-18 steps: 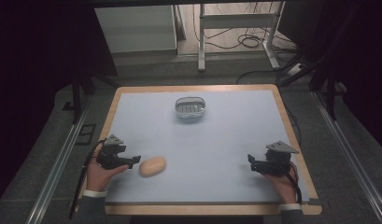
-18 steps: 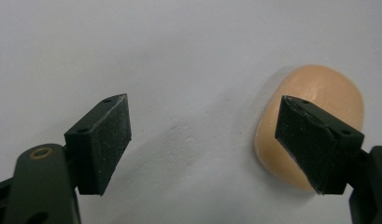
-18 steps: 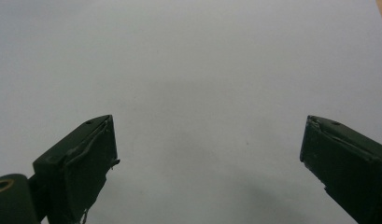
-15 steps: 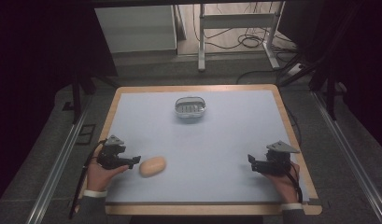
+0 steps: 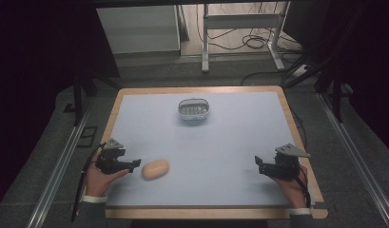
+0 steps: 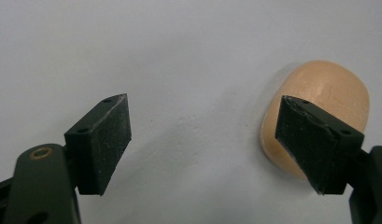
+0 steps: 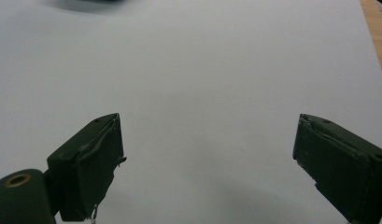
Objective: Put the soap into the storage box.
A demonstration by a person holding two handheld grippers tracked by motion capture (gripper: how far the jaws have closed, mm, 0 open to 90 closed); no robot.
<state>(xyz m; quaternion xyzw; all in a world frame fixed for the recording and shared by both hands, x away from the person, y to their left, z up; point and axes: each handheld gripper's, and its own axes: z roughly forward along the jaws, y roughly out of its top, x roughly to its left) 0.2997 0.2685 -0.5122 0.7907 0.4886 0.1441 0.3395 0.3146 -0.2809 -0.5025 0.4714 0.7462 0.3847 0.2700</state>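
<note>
So the left gripper [image 5: 135, 164] is seen low over the counter [image 5: 230, 142] at its near left, jaws spread wide and nothing pinched between them. In the left gripper view the smooth tan, oval, soap-like lump [image 6: 319, 112] is found off to one side: one black pad [image 6: 314, 140] sits in front of it, and the gap between the pads is just bare pale surface. From above, the lump [image 5: 155, 169] is seen lying flat just beside the gripper tips, near but probably not touching, though that can't be fully settled from here. It looks like a pickup is being lined up, and the gripper would need to be swung a bit sideways so the lump ends up between the pads.

The right gripper [image 5: 259, 164] is parked at the near right, well apart from everything, released too, with only blank counter between its jaws [image 7: 207, 154]. It's likely being kept out of the way as a spare.

Further out, a small grey oval dish with a slotted bottom [image 5: 193, 109] is set near the far edge at the middle, presumably where the lump is meant to go.

Count: two grippers, one lump, one dish, one counter with a wooden rim.
</note>
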